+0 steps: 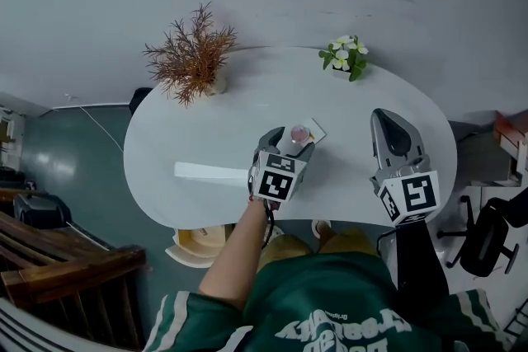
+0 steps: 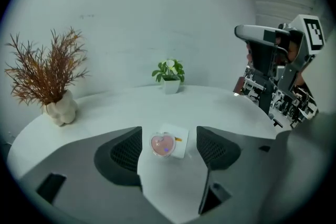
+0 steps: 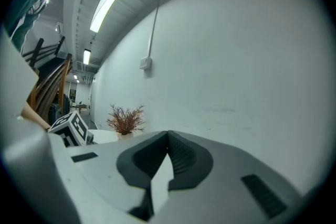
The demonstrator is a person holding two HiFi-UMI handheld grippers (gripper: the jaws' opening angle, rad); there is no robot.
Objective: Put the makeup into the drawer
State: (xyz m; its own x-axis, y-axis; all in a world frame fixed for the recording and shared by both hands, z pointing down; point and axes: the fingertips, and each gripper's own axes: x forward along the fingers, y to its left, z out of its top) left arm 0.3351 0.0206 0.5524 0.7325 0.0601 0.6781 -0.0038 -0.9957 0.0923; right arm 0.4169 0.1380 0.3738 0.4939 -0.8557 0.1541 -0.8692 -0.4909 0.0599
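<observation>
A pink heart-shaped makeup compact (image 1: 299, 133) (image 2: 162, 144) rests on a small white flat box (image 1: 316, 128) (image 2: 180, 138) near the middle of the white oval table (image 1: 206, 128). My left gripper (image 1: 289, 143) (image 2: 169, 140) is open, low over the table, with the compact just ahead between its two jaws and not touching them. My right gripper (image 1: 384, 118) (image 3: 168, 136) is held up at the table's right side, shut with nothing in it, pointing at the wall. It also shows in the left gripper view as the right gripper (image 2: 273, 55).
A dried reddish plant in a pale vase (image 1: 191, 55) (image 2: 52, 76) stands at the back left and a small green potted plant (image 1: 345, 57) (image 2: 169, 75) at the back right. A flat white strip (image 1: 210, 172) lies left of my left gripper. An office chair (image 1: 487, 239) stands on the right.
</observation>
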